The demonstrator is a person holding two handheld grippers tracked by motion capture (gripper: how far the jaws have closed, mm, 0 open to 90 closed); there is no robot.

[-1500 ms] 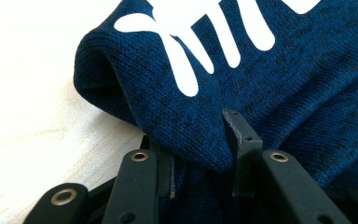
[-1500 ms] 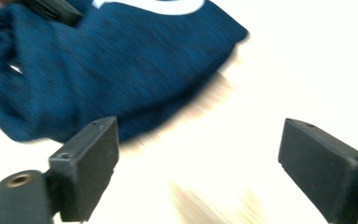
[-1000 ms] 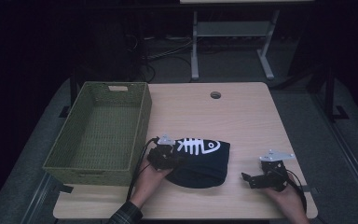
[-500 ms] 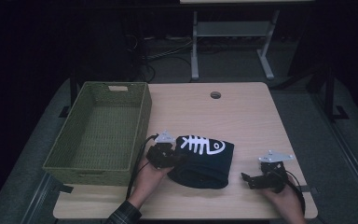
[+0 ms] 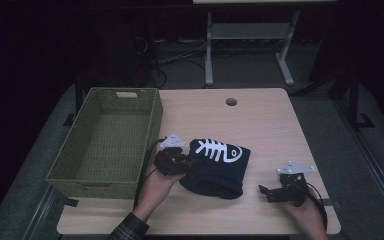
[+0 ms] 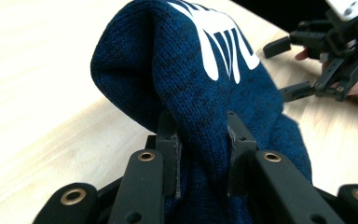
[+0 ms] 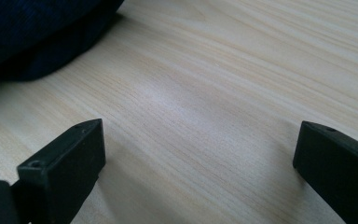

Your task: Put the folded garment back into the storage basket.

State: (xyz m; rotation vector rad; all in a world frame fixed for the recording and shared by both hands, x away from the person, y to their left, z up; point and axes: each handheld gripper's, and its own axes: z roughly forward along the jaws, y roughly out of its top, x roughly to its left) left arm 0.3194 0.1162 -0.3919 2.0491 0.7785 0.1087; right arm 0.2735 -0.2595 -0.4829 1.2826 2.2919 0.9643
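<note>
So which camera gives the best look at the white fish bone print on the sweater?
The high view: the whole fish bone print lies face up on the folded blue sweater. The left gripper view shows part of it, tilted, above the jaws that pinch the knit. The right gripper view catches a dark edge of the sweater, no print.

Basket (image 5: 105, 145) on table (image 5: 260, 120), left side. Folded sweater (image 5: 215, 167) just right of basket, near front edge. Cable hole (image 5: 231, 102) behind sweater, near far edge.
</note>
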